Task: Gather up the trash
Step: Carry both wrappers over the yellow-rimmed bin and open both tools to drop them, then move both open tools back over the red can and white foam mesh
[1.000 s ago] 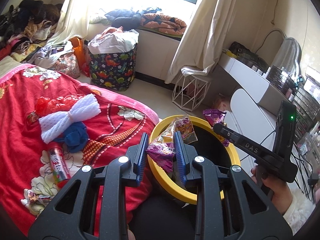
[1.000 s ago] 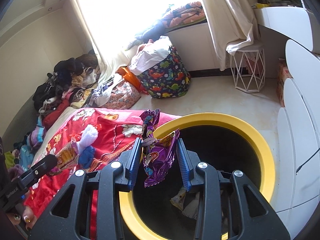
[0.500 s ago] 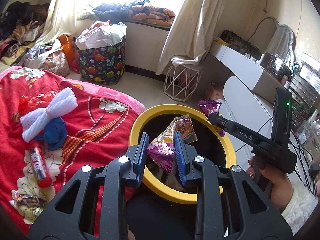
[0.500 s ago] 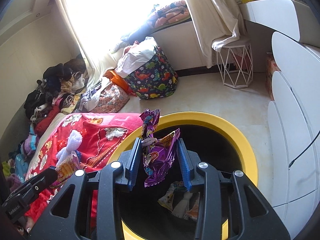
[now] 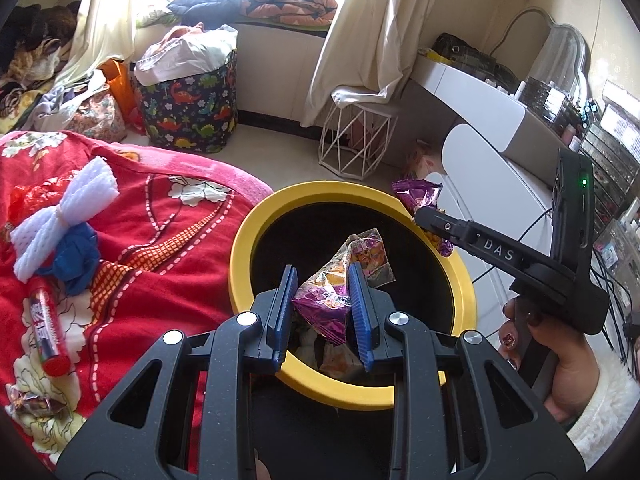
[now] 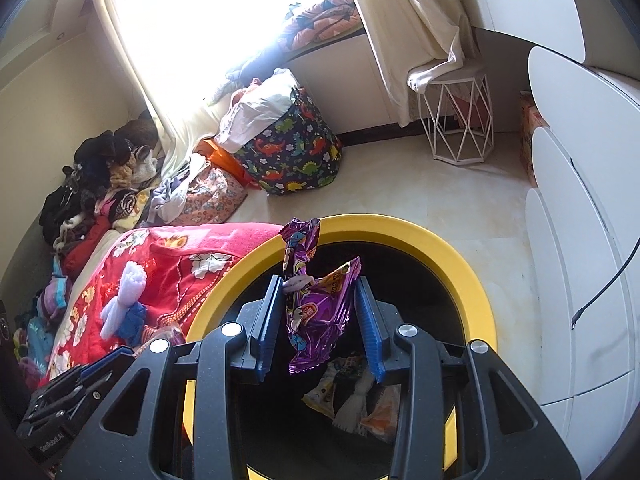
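purple foil wrapper point(image 6: 316, 312) hangs between the right gripper point(image 6: 320, 324) pads, long axis near vertical, lower end pointing into the yellow-rimmed bin point(image 6: 452, 256); the pads stand a little off it, so the hold looks loose, probably to drop it. left gripper point(image 5: 322, 312) is clamped on a crumpled snack bag point(image 5: 340, 280) over the same bin mouth, its clear tip pointing up and away.

Crinkled glossy purple foil snack wrapper point(image 6: 316, 312); smooth matt yellow plastic bin rim point(image 6: 448, 252) beyond it; red floral woven cloth blanket point(image 5: 132, 248) leftward.
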A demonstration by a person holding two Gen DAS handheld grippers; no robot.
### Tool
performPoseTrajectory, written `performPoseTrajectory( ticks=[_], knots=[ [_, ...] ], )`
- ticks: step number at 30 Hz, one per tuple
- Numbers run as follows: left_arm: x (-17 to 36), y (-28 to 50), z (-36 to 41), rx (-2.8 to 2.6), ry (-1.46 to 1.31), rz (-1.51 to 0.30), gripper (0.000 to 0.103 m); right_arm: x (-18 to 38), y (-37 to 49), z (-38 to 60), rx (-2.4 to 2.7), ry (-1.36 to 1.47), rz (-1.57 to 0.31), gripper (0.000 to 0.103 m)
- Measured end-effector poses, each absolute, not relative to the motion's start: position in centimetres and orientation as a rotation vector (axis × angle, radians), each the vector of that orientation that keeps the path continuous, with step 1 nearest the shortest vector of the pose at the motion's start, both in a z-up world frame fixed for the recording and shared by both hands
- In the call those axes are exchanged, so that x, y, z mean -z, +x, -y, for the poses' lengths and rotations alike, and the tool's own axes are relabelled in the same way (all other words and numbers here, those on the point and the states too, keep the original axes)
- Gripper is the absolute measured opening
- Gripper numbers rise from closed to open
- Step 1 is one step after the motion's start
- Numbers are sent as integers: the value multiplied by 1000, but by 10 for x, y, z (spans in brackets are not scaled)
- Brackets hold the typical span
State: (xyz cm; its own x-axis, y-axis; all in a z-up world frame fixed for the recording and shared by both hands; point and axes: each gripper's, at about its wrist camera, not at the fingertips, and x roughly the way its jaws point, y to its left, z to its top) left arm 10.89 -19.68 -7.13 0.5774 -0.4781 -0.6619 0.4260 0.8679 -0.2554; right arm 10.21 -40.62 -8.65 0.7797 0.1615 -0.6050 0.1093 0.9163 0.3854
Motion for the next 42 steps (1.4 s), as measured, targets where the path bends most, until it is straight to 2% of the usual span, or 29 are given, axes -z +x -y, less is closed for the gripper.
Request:
performPoseTrajectory(
  ticks=[4, 5, 6, 7, 8, 9, 13, 24, 42],
  knots=[
    [76, 112, 201, 531, -65, -811, 21, 88, 103, 411, -15, 436, -687, 42],
    [77, 114, 202, 529, -65, -817, 21, 89, 103, 412, -10, 445, -688, 50],
    [78, 116, 201, 528, -70, -827, 26, 89, 102, 414, -5, 457, -686, 58],
    [80, 117, 200, 525, -79, -836, 40, 89, 102, 416, 7, 466, -684, 61],
    [81, 118, 199, 521, -87, -840, 49, 89, 101, 417, 15, 469, -684, 62],
    [82, 119, 197, 518, -100, -842, 63, 89, 101, 418, 19, 468, -685, 63],
    [80, 119, 186, 477, -129, -819, 91, 87, 101, 418, 30, 457, -685, 66],
    [61, 117, 154, 395, -171, -739, 92, 72, 99, 397, -6, 396, -649, 76],
    [33, 113, 104, 285, -223, -633, 92, 46, 93, 349, -109, 319, -610, 79]
  ],
)
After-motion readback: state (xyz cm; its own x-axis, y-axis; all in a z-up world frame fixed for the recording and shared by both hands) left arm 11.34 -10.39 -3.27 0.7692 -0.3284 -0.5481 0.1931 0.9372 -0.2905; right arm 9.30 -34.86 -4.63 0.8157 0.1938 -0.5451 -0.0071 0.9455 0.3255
